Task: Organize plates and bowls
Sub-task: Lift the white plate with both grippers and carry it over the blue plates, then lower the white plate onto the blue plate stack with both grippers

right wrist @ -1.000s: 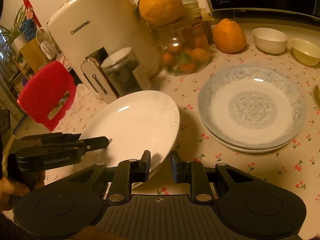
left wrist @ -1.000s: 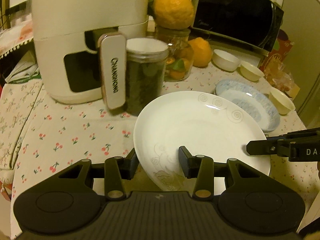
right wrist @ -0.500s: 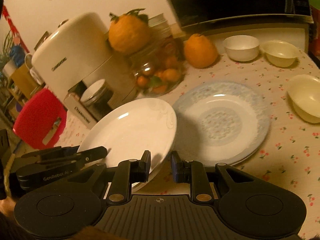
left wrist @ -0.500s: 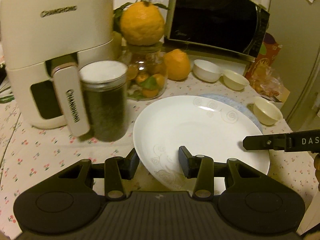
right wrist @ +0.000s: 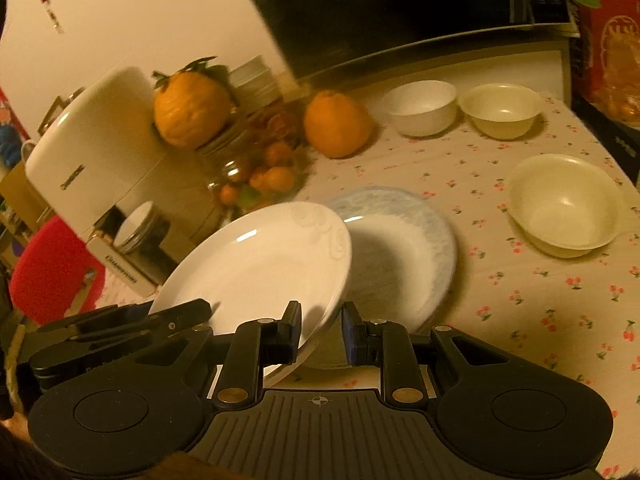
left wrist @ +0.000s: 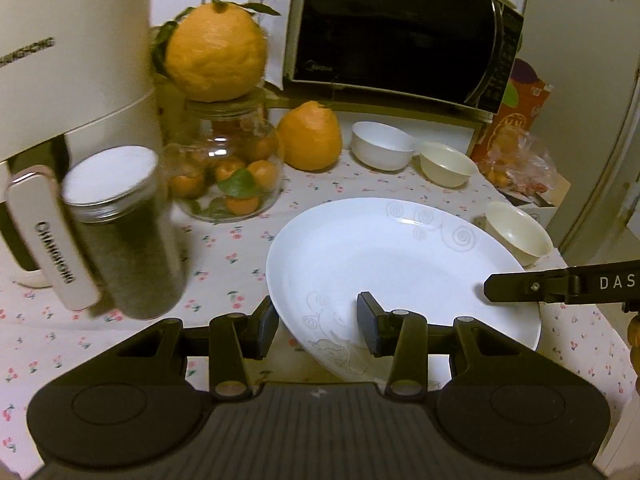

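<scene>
Both grippers hold one white plate [left wrist: 384, 264] above the table. My left gripper [left wrist: 318, 326] is shut on its near rim. My right gripper [right wrist: 320, 334] is shut on the opposite rim of the same white plate [right wrist: 256, 268], and its arm shows at the right of the left wrist view [left wrist: 560, 286]. The plate hangs tilted, partly over a blue-patterned plate stack [right wrist: 404, 256] on the tablecloth. A white bowl [right wrist: 422, 106] and a cream bowl [right wrist: 500, 110] stand by the microwave. Another cream bowl [right wrist: 564, 204] sits at the right.
A cream air fryer [left wrist: 60, 92] and a dark jar [left wrist: 120, 232] stand at the left. A glass jar of small oranges [left wrist: 228, 172] carries a large citrus [left wrist: 216, 52]. Another orange [left wrist: 310, 136] and a microwave [left wrist: 396, 32] are behind. A snack bag [left wrist: 516, 160] lies at the right.
Both grippers have carried the white plate to the right, from beside the air fryer to partly over the blue plate stack. Both grips are unchanged.
</scene>
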Demonstrator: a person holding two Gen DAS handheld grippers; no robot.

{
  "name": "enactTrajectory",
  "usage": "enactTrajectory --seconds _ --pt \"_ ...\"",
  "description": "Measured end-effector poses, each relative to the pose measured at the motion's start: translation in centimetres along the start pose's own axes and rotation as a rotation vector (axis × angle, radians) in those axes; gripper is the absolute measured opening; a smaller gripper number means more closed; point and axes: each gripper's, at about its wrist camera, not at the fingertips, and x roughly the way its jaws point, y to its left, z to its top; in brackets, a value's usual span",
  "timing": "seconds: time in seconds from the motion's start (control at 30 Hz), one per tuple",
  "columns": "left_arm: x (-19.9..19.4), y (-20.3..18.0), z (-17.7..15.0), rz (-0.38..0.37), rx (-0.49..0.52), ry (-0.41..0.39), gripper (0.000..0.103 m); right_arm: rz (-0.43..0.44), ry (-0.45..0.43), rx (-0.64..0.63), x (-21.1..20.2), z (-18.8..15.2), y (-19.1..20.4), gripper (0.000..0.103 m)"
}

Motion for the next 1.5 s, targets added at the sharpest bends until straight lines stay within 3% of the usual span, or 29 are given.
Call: enactTrajectory --seconds 0.63,1.5 --pt "3.4 -2.5 0.6 0.039 0.033 0.028 0.040 -0.057 0.032 0.044 1.5 0.7 -3.2 0.022" --pt "4.5 -3.4 0.5 0.068 0.074 0.037 0.040 -0.108 0.018 0.015 1.5 0.9 -3.0 0.022"
